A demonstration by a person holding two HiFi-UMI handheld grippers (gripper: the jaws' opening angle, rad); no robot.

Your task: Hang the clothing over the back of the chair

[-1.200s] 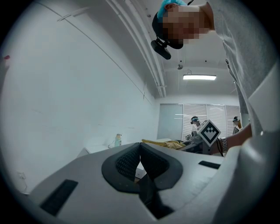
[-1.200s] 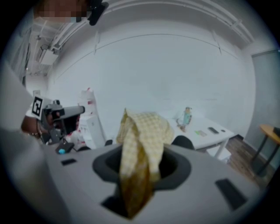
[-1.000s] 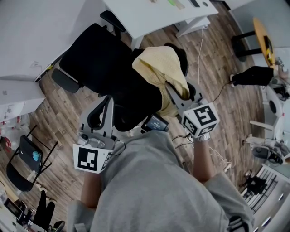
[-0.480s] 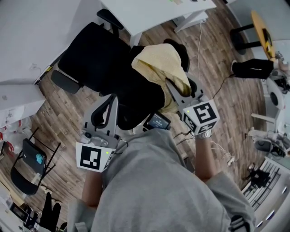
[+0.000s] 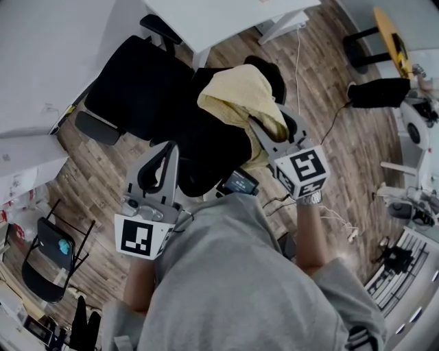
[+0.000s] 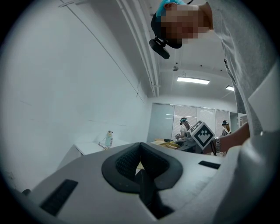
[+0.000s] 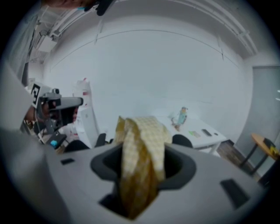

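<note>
**A:** Where is the clothing?

**B:** The yellow checked fabric garment (image 5: pixel 240 99) lies bunched over the top of the back of the black office chair with armrests (image 5: pixel 140 92). One fold trails down the near side of the chair back, toward the person.

**A:** Which claw has it?

**B:** The right gripper (image 5: pixel 269 130) is at that trailing fold. In the right gripper view the cloth (image 7: pixel 140 162) stands up between the jaws, which are opening. A dark gap shows on each side between the fabric and the pads, so they do not look to be pressing on it.

**A:** And the other one?

**B:** The left gripper (image 5: pixel 169 149) is level beside the chair back, on its left, apart from the garment. In the left gripper view its jaws are together, pad against pad, with nothing between them.

**A:** What's around the chair?

**B:** A white desk (image 5: pixel 212 17) stands just beyond the seat, and brown wood-plank floor (image 5: pixel 315 96) runs under everything. The person's grey top (image 5: pixel 233 274) fills the lower part of the head view. A black folding chair (image 5: pixel 44 257) stands well apart at the lower left.
</note>
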